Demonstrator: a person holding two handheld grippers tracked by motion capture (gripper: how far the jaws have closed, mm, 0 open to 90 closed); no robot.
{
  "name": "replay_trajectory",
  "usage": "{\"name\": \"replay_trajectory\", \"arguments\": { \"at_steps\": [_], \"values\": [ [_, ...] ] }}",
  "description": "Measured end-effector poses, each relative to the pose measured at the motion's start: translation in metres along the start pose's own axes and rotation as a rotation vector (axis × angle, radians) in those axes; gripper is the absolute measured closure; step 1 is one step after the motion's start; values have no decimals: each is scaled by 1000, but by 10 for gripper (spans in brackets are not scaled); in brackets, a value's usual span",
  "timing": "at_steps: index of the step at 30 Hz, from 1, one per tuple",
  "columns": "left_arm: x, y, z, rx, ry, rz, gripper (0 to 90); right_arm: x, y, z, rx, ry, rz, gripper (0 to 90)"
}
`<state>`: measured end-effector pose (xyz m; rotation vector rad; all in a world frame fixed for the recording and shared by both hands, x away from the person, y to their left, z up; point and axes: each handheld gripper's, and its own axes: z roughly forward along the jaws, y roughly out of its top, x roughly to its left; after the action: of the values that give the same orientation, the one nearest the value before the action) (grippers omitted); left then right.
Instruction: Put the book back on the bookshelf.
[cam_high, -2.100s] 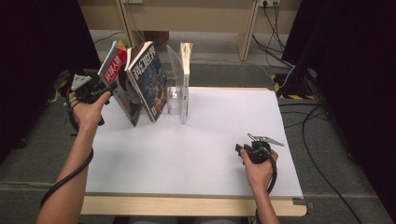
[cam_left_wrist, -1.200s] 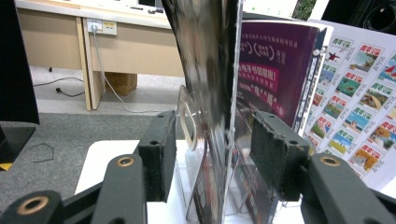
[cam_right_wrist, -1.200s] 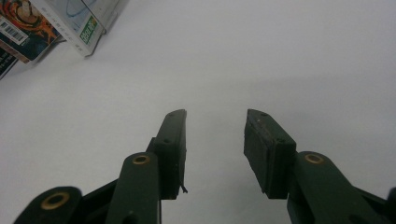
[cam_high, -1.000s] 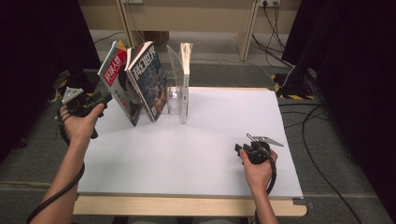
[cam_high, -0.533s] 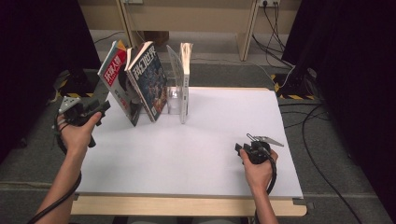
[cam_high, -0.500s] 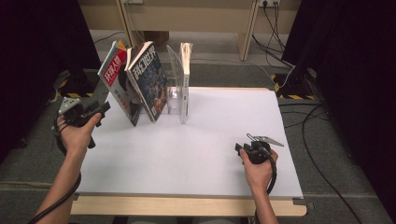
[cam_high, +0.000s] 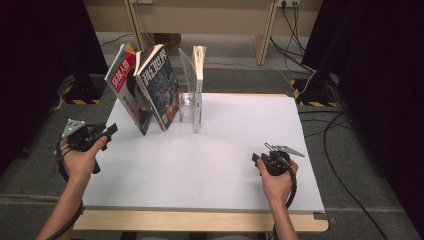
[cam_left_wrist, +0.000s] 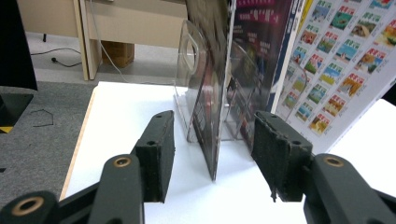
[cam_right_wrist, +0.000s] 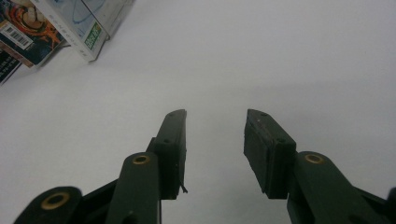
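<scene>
- Three magazines stand in one clear rack (cam_high: 187, 100) at the far left of the white table (cam_high: 210, 160).
- The red magazine (cam_high: 121, 80) is outermost on the left and leans left, its top well past the table edge.
- The blue magazine (cam_high: 159, 85) leans the same way, just beside the red one.
- The third magazine (cam_high: 199, 75) stands upright on the right side of the rack, seen edge-on, so its cover cannot be read.
- Rack dividers are see-through and hard to count; in the left gripper view two curved panels with a cut-out show between the covers.
- In that view a back cover with rows of small pictures is cut off at the right edge.
- Two grippers, one in each hand.
- Left gripper (cam_high: 102, 136): at the table's left edge, near the red magazine but apart from it; jaws wide, nothing between the pads, aimed at the magazines' lower edges.
- Right gripper (cam_high: 260, 159): over bare table at the near right, well apart from the rack; jaws wide and empty.
- In the right gripper view, the magazines' corners are cut off at top left.
</scene>
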<state>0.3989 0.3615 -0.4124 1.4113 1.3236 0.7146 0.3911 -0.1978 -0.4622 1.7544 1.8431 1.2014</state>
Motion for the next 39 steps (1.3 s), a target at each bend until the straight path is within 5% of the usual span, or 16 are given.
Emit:
{"name": "replay_trajectory", "arguments": {
  "at_steps": [19, 39],
  "values": [
    [-7, -50, -2, 80, -50, 48, 478, 0, 0, 0, 1, -2, -11, 592],
    [0, -93, 0, 152, -41, 37, 474, 2, -4, 4, 26, -9, -13, 592]
  ]
}}
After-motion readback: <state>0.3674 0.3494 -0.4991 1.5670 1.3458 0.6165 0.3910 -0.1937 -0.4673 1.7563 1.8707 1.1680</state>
